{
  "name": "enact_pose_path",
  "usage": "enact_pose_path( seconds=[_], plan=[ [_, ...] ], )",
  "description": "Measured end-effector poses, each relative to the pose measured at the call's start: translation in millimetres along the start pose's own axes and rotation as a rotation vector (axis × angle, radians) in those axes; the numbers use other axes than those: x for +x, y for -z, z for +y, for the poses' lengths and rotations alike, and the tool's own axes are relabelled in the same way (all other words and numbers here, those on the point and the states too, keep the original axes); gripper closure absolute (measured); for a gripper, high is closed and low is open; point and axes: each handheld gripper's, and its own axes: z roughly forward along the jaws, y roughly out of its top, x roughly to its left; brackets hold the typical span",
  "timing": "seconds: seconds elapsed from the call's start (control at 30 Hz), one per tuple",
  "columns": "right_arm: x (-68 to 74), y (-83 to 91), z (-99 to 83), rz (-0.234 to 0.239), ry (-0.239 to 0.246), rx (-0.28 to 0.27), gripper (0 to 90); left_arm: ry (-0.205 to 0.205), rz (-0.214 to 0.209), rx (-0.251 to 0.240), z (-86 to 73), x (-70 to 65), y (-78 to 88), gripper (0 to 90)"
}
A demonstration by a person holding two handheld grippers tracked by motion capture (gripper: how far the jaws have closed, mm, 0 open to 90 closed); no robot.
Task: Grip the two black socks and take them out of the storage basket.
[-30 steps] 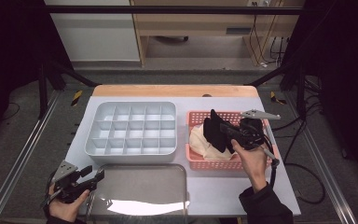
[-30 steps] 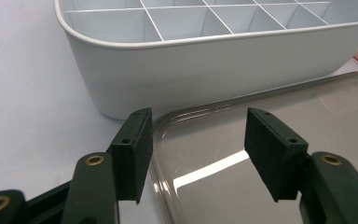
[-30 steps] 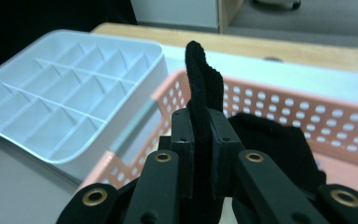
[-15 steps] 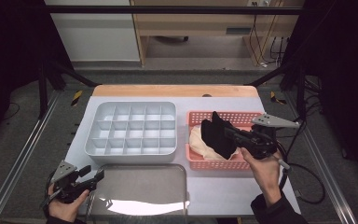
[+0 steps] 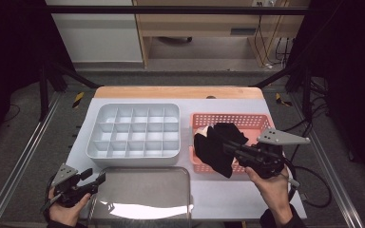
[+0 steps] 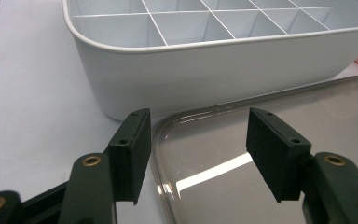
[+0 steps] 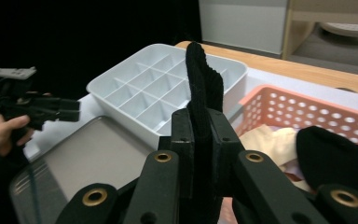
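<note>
We note the right gripper [image 5: 229, 148] with its fingers [image 7: 182, 135] clamped on a black sock [image 5: 217, 147], which it holds lifted over the near left corner of the pink perforated basket [image 5: 261, 122]; in the high view the sock hangs from the fingers across the basket's left wall and front rim. In the right gripper view the sock stands up between the two pads and rises above them, with a second dark fabric piece [image 7: 338, 156] lying in the basket at lower right. We also record a cream-coloured cloth [image 7: 265, 140] inside the basket, partly under the dark pieces; what else lies beneath we cannot tell. The basket sits on the right part of the white table [image 5: 83, 133], just beside the white compartment tray [image 5: 134, 134], a grid of small square cells, all of which we see bare. In front of the compartment tray lies a shallow metal tray [image 5: 142, 194] with rounded corners, its surface bare and catching a bright reflection. The left gripper [image 5: 94, 180] is held low at the near left corner of the table, its fingers [image 6: 130, 154] standing wide apart with nothing between them; they have just been closing slightly. In the left gripper view these fingers hover at the left rim of the metal tray, one over the white table and the other over the tray's surface, with the compartment tray's wall just behind.
</note>
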Motion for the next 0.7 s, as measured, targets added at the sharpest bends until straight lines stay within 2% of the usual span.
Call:
enact_pose_path(
  seconds=[0.13,0.4,0.47,0.6,0.63,0.67,0.7],
  plan=[
    [9.2,-1.8,-7.4,0.042,0.009,0.017,82.8,-0.006,0.004,-0.004,0.1,-0.5,0.7,41.1],
    [17.9,-8.6,-23.3,0.087,0.018,0.063,82.8,-0.003,0.009,-0.013,0.2,-0.5,1.8,41.7],
    [20.8,-9.5,-30.6,0.113,0.011,0.081,82.8,-0.002,0.008,-0.015,0.1,-0.5,2.2,41.7],
    [22.2,-10.8,-40.0,0.126,0.003,0.106,82.8,-0.003,0.011,-0.018,0.1,-0.8,2.4,41.8],
    [20.7,-12.0,-47.3,0.129,-0.013,0.12,82.8,-0.005,0.011,-0.017,0.1,-1.0,2.2,41.8],
    [20.7,-12.0,-47.3,0.129,-0.013,0.12,82.8,-0.006,0.012,-0.017,0.1,-1.1,2.2,41.8],
    [17.0,-14.1,-55.7,0.131,-0.036,0.136,82.8,-0.008,0.014,-0.017,0.0,-1.3,2.1,41.8]
  ],
)
